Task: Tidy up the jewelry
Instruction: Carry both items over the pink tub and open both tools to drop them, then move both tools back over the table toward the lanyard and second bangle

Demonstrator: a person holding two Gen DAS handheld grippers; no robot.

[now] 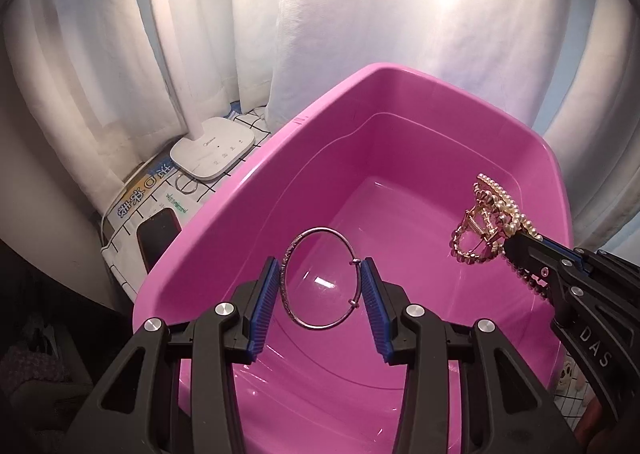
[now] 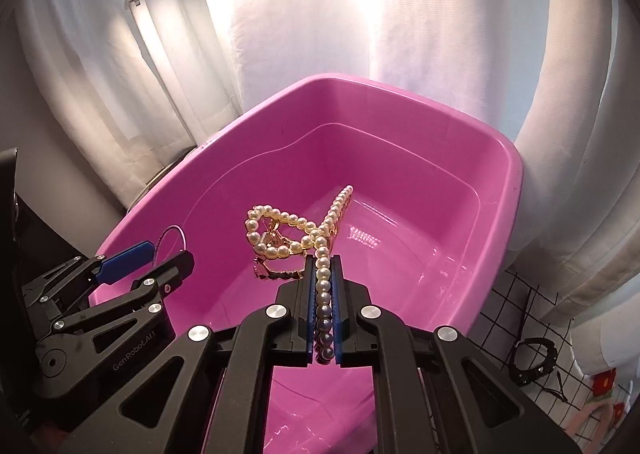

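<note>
My left gripper (image 1: 322, 274) is shut on a thin silver bangle (image 1: 318, 279), held upright between its blue pads over the pink tub (image 1: 248, 190). In the right wrist view the left gripper (image 2: 168, 250) and the bangle (image 2: 170, 238) show above the tub's left rim. My right gripper (image 2: 323, 266) is shut on a pearl hair claw (image 2: 296, 234) with a gold spring clip, held over the tub (image 2: 512, 190). In the left wrist view the right gripper (image 1: 516, 242) holds the hair claw (image 1: 488, 226) above the tub's right side. The tub's floor looks bare.
A white lamp base (image 1: 212, 152) stands left of the tub on a gridded cloth, with a small ring (image 1: 186, 184), a printed box (image 1: 136, 194) and a dark phone (image 1: 158, 232) near it. A black bracelet (image 2: 532, 360) lies right of the tub. White curtains hang behind.
</note>
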